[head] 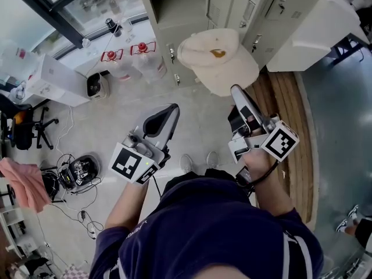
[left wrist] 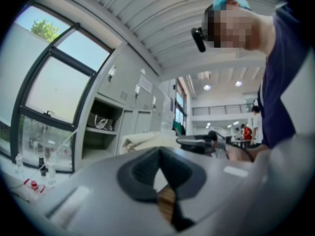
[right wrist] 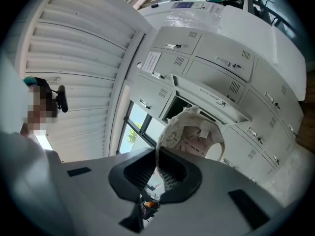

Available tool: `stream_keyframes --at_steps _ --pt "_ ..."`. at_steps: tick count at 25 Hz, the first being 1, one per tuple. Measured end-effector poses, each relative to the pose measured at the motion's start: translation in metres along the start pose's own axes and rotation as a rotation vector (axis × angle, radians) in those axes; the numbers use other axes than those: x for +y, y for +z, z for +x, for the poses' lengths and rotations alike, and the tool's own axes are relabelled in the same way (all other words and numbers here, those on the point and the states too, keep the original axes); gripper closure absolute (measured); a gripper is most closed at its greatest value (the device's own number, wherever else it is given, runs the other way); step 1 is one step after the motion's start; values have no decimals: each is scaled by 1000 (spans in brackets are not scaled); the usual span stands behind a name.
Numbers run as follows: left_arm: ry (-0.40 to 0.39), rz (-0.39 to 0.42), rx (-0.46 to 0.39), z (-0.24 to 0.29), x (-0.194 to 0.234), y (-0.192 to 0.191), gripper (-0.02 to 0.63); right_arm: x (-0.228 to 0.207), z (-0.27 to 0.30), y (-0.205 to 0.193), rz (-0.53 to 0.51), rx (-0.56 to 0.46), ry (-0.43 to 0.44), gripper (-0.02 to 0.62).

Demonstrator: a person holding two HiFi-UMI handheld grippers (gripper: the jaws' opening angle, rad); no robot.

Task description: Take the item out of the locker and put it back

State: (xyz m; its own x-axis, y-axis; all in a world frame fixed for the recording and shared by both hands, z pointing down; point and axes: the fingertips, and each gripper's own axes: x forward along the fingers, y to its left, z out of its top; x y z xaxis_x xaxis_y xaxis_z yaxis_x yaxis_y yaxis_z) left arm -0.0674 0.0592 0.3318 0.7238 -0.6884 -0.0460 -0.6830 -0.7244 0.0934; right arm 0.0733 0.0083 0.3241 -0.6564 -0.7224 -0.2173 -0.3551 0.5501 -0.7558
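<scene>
A cream cap (head: 218,60) with a brown mark on its crown hangs in front of the grey lockers (head: 256,10). My right gripper (head: 235,89) is shut on its edge. In the right gripper view the cap (right wrist: 197,132) shows its inside, and the fabric edge runs down between the pads of the right gripper (right wrist: 157,168). An open locker compartment (right wrist: 184,104) lies behind it. My left gripper (head: 172,109) is lower and to the left, apart from the cap, shut with nothing in it. In the left gripper view the cap (left wrist: 145,140) lies beyond the shut left gripper (left wrist: 158,165).
An open locker (left wrist: 101,124) holds a white bag. Two clear bottles with red caps (head: 142,60) stand on the floor by the lockers. A white box (head: 55,80), an office chair (head: 35,127) and cabled devices (head: 78,170) are at the left. Wooden boards (head: 288,97) lie at the right.
</scene>
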Motion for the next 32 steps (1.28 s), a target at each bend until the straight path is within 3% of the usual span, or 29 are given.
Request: stream_keyframes --at_steps 12,25,32 --pt "19 16 5 20 -18 0 604 -1 -6 18 9 21 52 574" --pt "116 28 5 54 -55 -8 604 -13 -17 48 36 91 159 574" --pt "159 38 2 54 -54 -9 604 -13 -10 60 37 83 198 574"
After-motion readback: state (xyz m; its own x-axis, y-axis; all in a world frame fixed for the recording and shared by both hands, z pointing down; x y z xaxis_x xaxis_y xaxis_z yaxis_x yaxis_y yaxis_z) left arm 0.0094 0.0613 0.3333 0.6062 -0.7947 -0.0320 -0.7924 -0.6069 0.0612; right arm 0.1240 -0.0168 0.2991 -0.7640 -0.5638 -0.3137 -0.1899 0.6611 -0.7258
